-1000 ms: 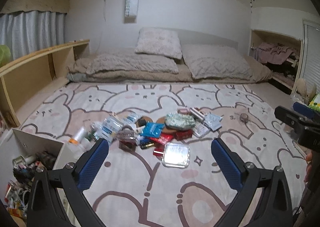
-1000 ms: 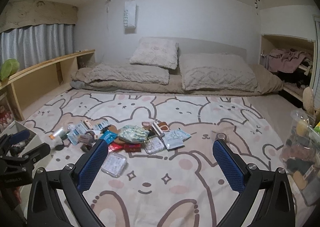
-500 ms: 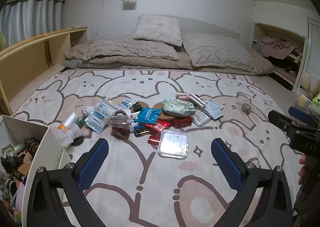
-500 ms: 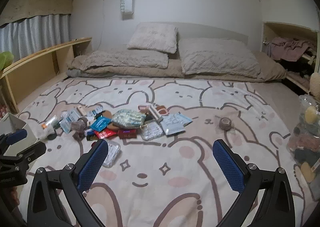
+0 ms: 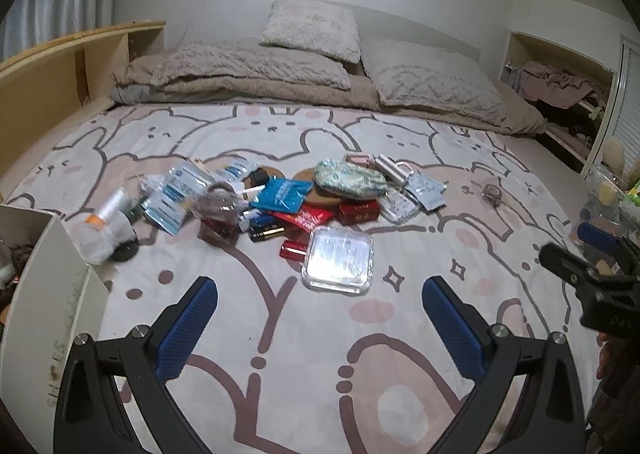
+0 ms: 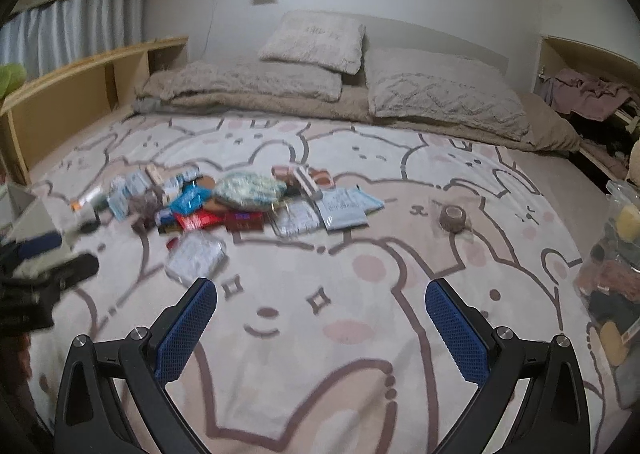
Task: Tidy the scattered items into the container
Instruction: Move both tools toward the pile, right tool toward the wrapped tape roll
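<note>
Blue-padded jaws are held wide apart on both grippers — nothing is gripped by either. The left gripper (image 5: 320,312) is aimed at the pile of scattered items (image 5: 296,202) on the bunny-print blanket (image 5: 320,354); the right gripper (image 6: 322,312) is pointed more at bare blanket, with the pile up and to its left.

Nearest piece: the clear square plastic case (image 5: 339,263), lying flat at the pile's near edge, just ahead of the left jaws and slightly right of their centreline. No long axis is offered, since it is roughly square, so approach angle is judged to matter little. In the right view the same case (image 6: 196,259) is seen just beyond the left finger, blurred.

The container is taken to be the white open box (image 5: 44,294) at the left gripper's left, already partly filled, its contents barely visible. A roll of tape (image 6: 453,217) is seen well apart from the pile, nearer the right gripper.

Judgement: the left gripper is better placed for the case and for the drop-off — a short forward reach, then a swing left. A thin flat case on soft bedding may be hard to pinch; edge-on entry is advised.
</note>
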The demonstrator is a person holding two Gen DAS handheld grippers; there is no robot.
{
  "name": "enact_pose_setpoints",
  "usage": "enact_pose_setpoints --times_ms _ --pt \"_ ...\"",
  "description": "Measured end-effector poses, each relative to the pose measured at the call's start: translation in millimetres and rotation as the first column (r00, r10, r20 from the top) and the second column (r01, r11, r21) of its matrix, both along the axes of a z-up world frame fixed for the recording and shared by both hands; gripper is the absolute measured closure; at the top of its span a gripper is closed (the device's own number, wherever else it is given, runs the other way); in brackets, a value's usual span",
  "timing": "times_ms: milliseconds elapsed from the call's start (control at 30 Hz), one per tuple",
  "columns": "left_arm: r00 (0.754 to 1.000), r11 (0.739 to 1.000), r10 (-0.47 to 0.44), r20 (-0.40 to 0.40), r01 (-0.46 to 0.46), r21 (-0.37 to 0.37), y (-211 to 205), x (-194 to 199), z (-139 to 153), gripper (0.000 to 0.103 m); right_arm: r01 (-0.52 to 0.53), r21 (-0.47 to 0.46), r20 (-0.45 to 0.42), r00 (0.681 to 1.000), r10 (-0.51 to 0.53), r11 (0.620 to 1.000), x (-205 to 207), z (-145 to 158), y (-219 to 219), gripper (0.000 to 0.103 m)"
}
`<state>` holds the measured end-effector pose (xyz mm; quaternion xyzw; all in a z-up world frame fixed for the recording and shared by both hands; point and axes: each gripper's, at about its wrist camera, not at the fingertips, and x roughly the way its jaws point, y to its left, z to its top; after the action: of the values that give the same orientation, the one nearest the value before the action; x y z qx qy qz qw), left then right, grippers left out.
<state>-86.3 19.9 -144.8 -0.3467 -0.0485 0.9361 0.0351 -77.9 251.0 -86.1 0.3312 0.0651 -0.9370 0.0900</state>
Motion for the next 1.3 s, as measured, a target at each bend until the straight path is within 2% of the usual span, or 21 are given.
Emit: enact_pose_setpoints --times_ms 133,467,600,733,1000,1200,1300 --pt "1.000 1.000 -0.005 0.023 0.005 -0.001 5 -7 -10 0.000 -0.005 0.034 0.043 0.999 0.003 0.999 -2 -15 7 0.000" --pt "0.995 0.998 -0.052 0.081 0.049 0.044 17 -26 -38 0.000 -0.062 0.013 0.123 0.991 0.060 0.998 -14 -35 19 0.000" --pt "0.992 0.996 -0.064 0.113 0.056 0.068 24 -37 -52 0.000 -0.040 -0.020 0.151 0.988 0.042 0.999 -22 -41 33 0.000" --pt "0.989 0.995 -0.068 0.134 0.057 0.084 34 -49 -66 0.000 0.005 0.002 0.167 0.986 -0.006 1.000 -32 -52 53 0.000" --pt "0.981 0.998 -0.030 0.190 0.018 0.064 38 -69 -86 0.000 0.100 -0.015 0.212 0.973 -0.094 0.995 -53 -76 102 0.000" --pt "0.976 0.999 0.019 0.216 -0.027 0.034 34 -83 -92 0.000 0.096 -0.016 0.208 0.974 -0.091 0.995 -75 -84 120 0.000" --pt "0.974 0.997 0.048 0.223 -0.060 0.050 31 -91 -96 0.000 0.097 -0.019 0.202 0.975 -0.091 0.995 -91 -86 127 0.000"
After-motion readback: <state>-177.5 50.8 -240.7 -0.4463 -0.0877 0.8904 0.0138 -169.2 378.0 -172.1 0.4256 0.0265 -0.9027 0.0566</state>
